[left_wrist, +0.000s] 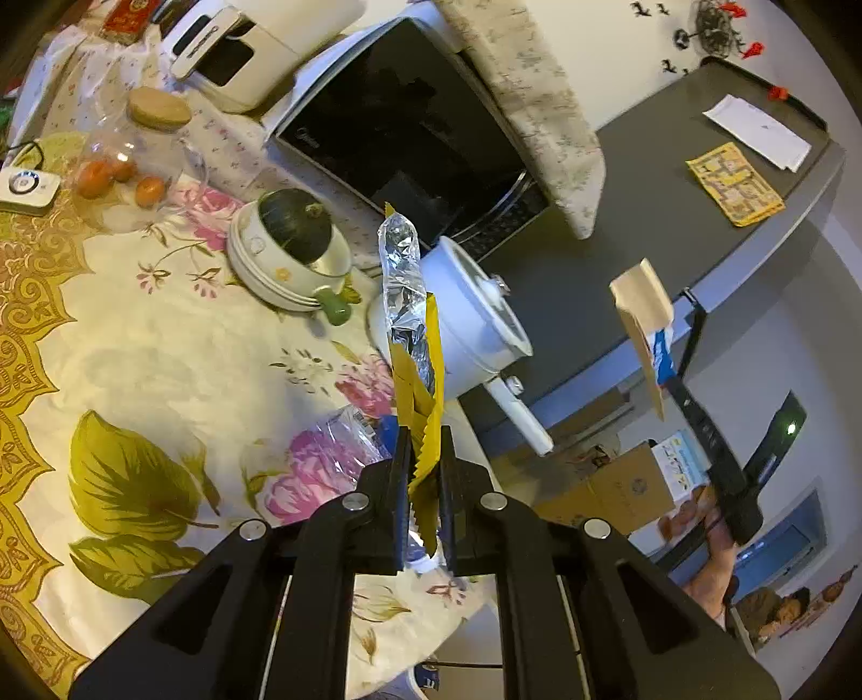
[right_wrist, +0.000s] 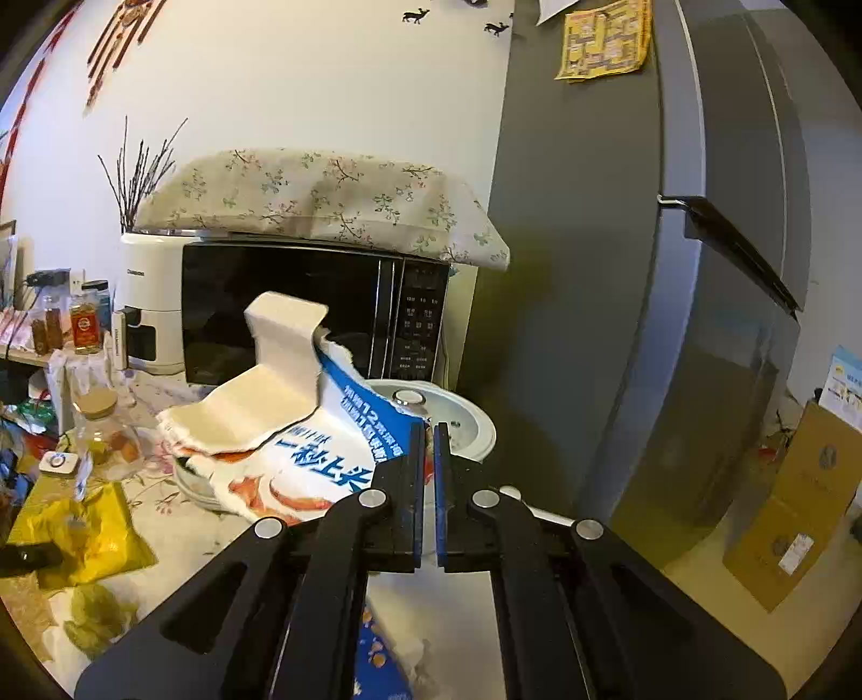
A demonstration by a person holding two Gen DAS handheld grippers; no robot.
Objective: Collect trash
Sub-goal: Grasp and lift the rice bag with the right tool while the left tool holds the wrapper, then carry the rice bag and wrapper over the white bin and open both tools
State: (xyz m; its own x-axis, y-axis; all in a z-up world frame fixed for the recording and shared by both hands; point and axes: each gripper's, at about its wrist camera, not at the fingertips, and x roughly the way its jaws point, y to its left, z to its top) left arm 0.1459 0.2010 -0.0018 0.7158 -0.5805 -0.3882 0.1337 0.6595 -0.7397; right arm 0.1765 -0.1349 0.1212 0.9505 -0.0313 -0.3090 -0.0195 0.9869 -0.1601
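My left gripper is shut on a yellow snack wrapper with a silver foil inside; it sticks up above the floral tablecloth. The same wrapper shows in the right wrist view at the lower left. My right gripper is shut on a torn blue-and-white cardboard box, held up in front of the microwave. That gripper and box also show in the left wrist view, off the table's edge. A clear plastic wrapper lies on the cloth by my left gripper.
A white lidded pot stands at the table's edge, with stacked bowls holding a dark squash beside it. A glass jar, an air fryer and a grey fridge surround. Cardboard boxes sit on the floor.
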